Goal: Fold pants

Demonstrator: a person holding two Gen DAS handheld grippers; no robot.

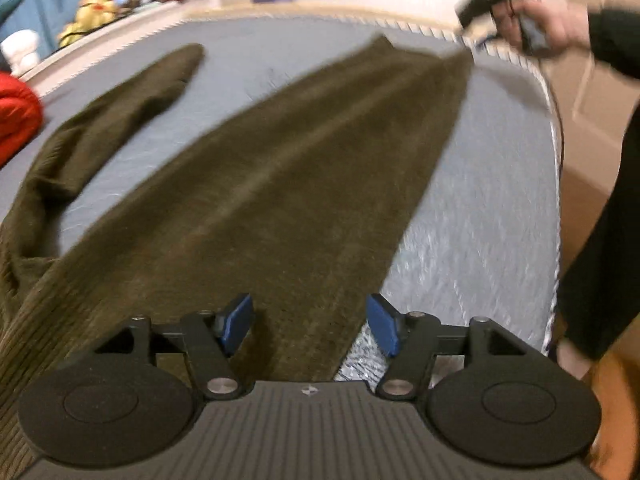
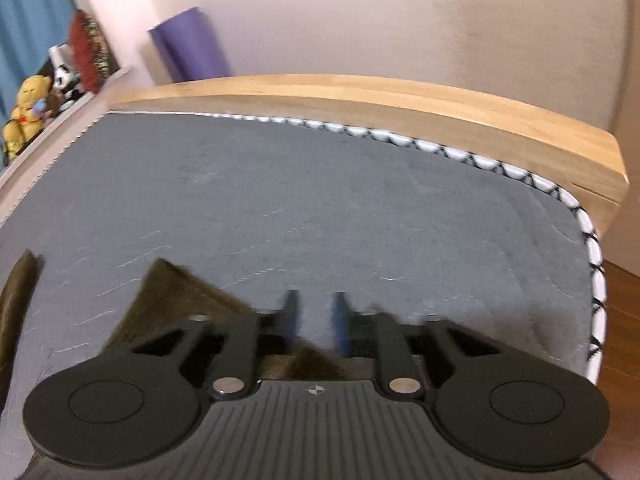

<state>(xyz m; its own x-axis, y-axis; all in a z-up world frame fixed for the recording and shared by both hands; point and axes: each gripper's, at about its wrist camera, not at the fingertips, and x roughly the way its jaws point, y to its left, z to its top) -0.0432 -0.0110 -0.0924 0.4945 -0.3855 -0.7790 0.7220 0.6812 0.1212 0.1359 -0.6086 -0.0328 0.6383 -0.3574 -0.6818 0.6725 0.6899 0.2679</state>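
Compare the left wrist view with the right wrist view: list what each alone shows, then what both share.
Only the left wrist view: the full length of the olive-brown corduroy pants spread on the bed, a red fabric bundle, the person's hand holding the right gripper, and the open left gripper.

Only the right wrist view: the light wooden bed frame, and the right gripper's jaws standing apart, nothing clamped.

Both: the grey quilted mattress, a purple rolled mat, a yellow plush toy.
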